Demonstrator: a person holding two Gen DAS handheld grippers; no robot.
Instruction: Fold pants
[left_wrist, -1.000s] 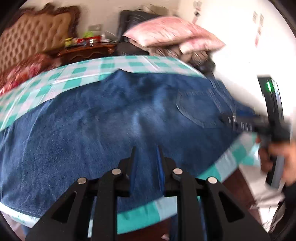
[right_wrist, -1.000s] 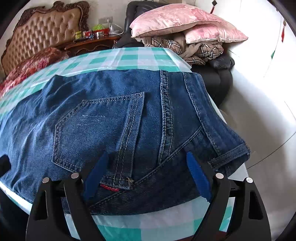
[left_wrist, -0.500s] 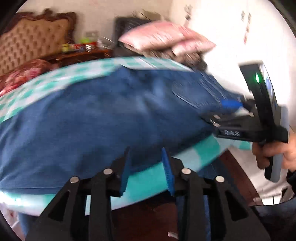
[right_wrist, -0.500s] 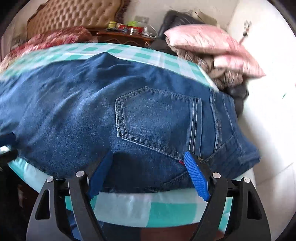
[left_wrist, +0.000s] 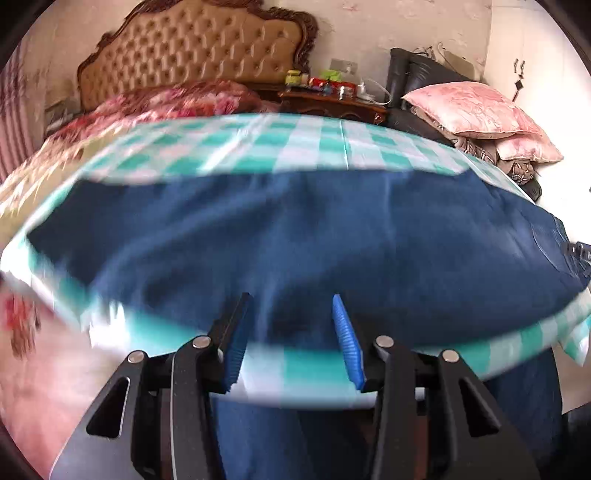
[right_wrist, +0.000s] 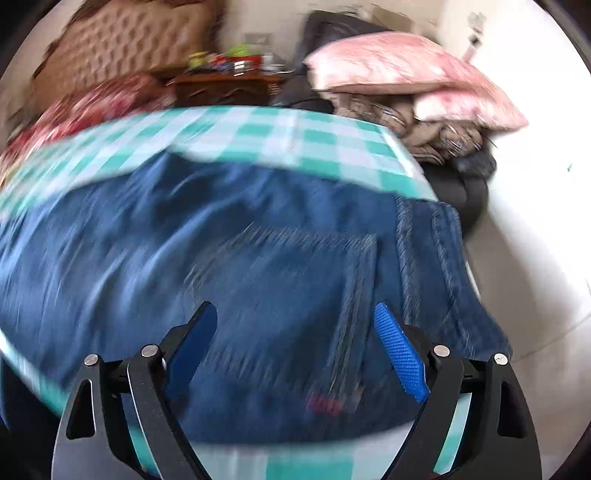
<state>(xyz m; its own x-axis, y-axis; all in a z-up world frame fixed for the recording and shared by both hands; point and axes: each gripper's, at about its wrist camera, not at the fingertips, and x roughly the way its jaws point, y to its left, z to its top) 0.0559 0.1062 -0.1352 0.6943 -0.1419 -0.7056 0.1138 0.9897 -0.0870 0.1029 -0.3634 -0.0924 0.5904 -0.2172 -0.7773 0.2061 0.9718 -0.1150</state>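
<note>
The blue jeans (left_wrist: 303, 240) lie flat across the table with the green and white checked cloth (left_wrist: 280, 144), and their near edge reaches almost to the table edge. The left gripper (left_wrist: 291, 325) is over this near edge with its fingers apart and nothing between them. The right gripper (right_wrist: 295, 332) is above the back pocket (right_wrist: 295, 266), fingers wide, holding nothing. Both views are blurred

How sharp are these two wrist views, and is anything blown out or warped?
Left wrist: jeans and checked cloth smeared by motion, headboard fairly crisp, left gripper sharp. Right wrist: heavier blur throughout, pocket stitching streaked, only the right gripper sharp; wall at right overexposed. Both show fisheye curvature.
</note>
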